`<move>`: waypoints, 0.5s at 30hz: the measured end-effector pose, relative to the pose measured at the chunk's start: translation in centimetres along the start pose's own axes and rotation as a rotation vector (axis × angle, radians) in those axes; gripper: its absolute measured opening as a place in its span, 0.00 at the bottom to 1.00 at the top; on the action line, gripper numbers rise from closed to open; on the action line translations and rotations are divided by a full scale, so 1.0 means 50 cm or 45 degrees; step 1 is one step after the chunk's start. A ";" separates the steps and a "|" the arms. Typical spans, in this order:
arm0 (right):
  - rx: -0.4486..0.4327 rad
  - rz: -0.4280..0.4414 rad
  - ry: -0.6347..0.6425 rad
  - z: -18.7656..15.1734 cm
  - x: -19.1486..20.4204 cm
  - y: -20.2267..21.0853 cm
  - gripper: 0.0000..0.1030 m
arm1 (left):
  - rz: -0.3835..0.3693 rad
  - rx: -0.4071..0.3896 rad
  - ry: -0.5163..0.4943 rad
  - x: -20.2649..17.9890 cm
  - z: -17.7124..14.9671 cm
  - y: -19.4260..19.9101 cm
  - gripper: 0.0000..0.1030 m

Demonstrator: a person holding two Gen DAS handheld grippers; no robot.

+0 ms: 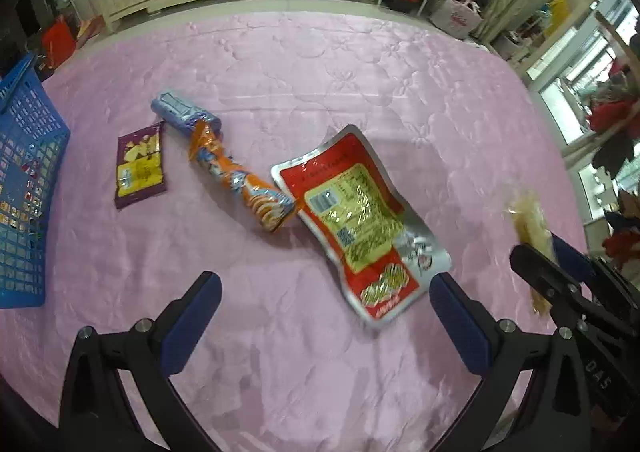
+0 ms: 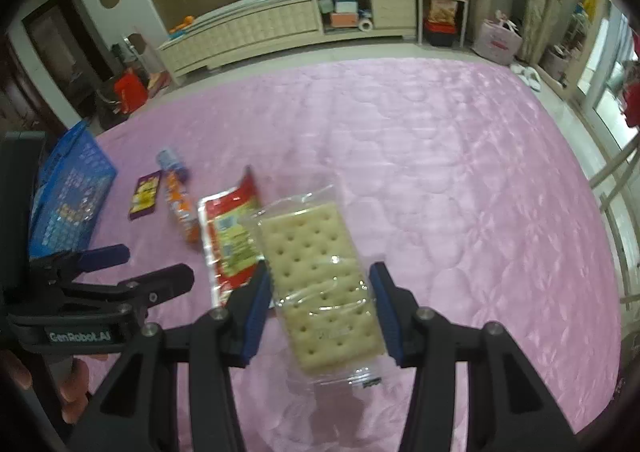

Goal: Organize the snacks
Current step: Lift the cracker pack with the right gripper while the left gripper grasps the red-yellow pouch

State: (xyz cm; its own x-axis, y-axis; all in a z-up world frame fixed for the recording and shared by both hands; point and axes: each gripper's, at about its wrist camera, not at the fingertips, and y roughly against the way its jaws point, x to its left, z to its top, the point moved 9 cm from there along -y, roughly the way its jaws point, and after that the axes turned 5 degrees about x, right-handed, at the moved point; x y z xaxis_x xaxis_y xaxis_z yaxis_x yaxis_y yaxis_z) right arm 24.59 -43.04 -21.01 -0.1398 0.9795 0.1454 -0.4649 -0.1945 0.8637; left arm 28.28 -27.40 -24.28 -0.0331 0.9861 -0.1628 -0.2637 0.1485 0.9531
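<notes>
Since the right gripper pinched the cracker pack only by its edges above the pink cover, far from the blue basket, while the left gripper gaped wide and empty, I feared the slick wrapper might slip free

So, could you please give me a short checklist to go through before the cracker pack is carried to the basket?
1. Right gripper shut on the cracker pack: ok, both pads press its sides.
2. Pack lifted off the pink bedspread: ok, seemingly held above it.
3. Left gripper free: ok, open, nothing between its fingers.
4. Blue basket in sight: ok, at the far left of the bedspread.
5. Room in the basket: cannot tell, only its mesh wall shows.
6. Snacks left to sort: not ok, the red pouch, orange tube, blue roll and purple packet lie on the bedspread.
</notes>
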 end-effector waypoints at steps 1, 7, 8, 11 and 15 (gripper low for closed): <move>0.006 0.003 -0.011 0.002 -0.008 -0.004 0.52 | 0.013 0.008 0.010 -0.004 0.006 -0.011 1.00; 0.042 -0.005 -0.018 0.009 -0.049 -0.039 0.52 | 0.036 0.054 0.081 -0.018 0.032 -0.070 1.00; 0.046 -0.004 -0.017 0.011 -0.052 -0.044 0.52 | 0.036 0.056 0.091 -0.021 0.035 -0.076 1.00; 0.052 -0.002 -0.015 0.016 -0.064 -0.058 0.52 | 0.007 0.050 0.124 -0.031 0.052 -0.089 1.00; 0.054 0.013 -0.017 0.025 -0.073 -0.070 0.52 | 0.041 0.040 0.141 -0.038 0.074 -0.113 1.00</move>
State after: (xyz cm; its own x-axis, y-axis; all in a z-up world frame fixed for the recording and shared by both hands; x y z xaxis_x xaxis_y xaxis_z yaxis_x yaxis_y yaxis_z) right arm 27.83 -45.84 -23.97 -0.1324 0.9781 0.1603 -0.4263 -0.2022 0.8817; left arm 33.41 -29.82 -28.40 -0.1480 0.9764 -0.1575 -0.2304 0.1208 0.9656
